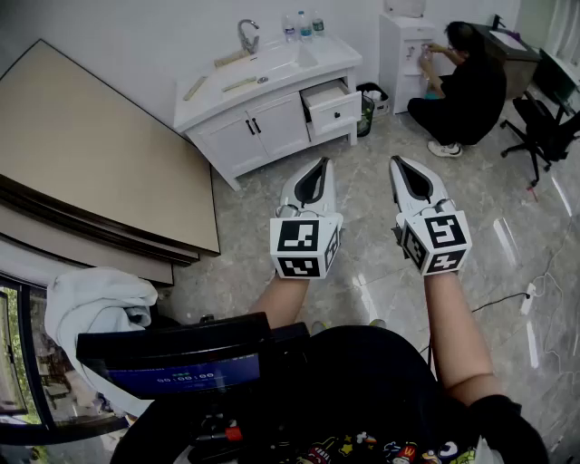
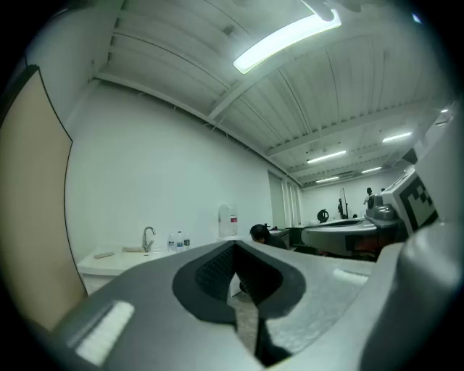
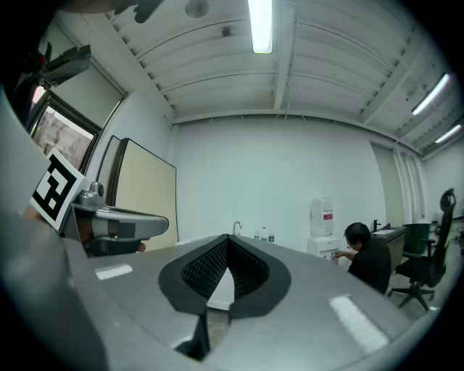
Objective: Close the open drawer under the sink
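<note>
Brightly and evenly lit from overhead tube lamps [image 3: 260, 25], well above the sink cabinet [image 1: 263, 113]. White streaks of glare on the glossy floor [image 1: 504, 241] right of and in front of that cabinet; only faint, soft shadow beneath it. Heavily bowed toward the edges in both gripper views, with black rounded corners. Blurred up close, sharper back around the cabinet.

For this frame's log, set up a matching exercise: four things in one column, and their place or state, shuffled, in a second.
Things:
1. drawer
2. faucet
3. water bottles
4. white cloth

Place or state:
A. at the right end of the countertop, along its back edge
B. heaped at the head view's lower left
C. pulled out of the vanity
D. standing beside the basin

Pairs: 1-C, 2-D, 3-A, 4-B.
</note>
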Demonstrator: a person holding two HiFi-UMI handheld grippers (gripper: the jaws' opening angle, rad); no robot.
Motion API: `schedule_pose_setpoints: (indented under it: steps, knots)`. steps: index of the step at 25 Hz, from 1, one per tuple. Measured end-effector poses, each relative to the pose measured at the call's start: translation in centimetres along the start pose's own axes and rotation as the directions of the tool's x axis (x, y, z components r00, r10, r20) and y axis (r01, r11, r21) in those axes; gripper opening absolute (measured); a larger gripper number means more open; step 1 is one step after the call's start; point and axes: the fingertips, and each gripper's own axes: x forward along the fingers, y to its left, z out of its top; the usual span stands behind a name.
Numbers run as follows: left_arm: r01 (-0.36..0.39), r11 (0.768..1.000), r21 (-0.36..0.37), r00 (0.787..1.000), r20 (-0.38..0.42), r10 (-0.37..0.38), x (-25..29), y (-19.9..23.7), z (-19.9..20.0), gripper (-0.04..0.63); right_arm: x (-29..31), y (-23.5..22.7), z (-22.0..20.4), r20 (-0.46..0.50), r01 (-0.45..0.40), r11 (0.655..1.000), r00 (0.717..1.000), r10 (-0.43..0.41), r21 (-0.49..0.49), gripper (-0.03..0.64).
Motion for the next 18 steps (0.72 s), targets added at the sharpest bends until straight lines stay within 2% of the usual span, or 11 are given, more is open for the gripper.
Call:
schedule_pose_setpoints:
  steps: [6,12,15,18]
  knots:
    - [0.003,1.000,-0.001,1.000,-0.015,-0.003,1.6,-0.8,-0.5,0.000,0.4,-1.4,-0.6,0.005,0.006,1.000,1.000,-0.006,0.016,0.021]
    - [-0.016,1.000,0.018,0.999,-0.035,0.017,5.8,-3.4,-3.2,0.000,1.5,-5.2,-3.5,0.003,-0.063,0.998,0.998,0.063,-0.010,0.023]
    - [-0.046,0.999,0.015,0.997,-0.064,0.047,9.2,-1.4,-4.9,0.000,6.0,-6.6,-5.6,-0.022,-0.087,0.996,0.996,0.087,0.001,0.023]
    - [-0.050,0.998,0.029,0.996,-0.071,0.052,12.9,2.5,-6.0,0.000,11.5,-7.2,-7.7,-0.043,-0.084,0.996,0.995,0.085,0.027,0.023]
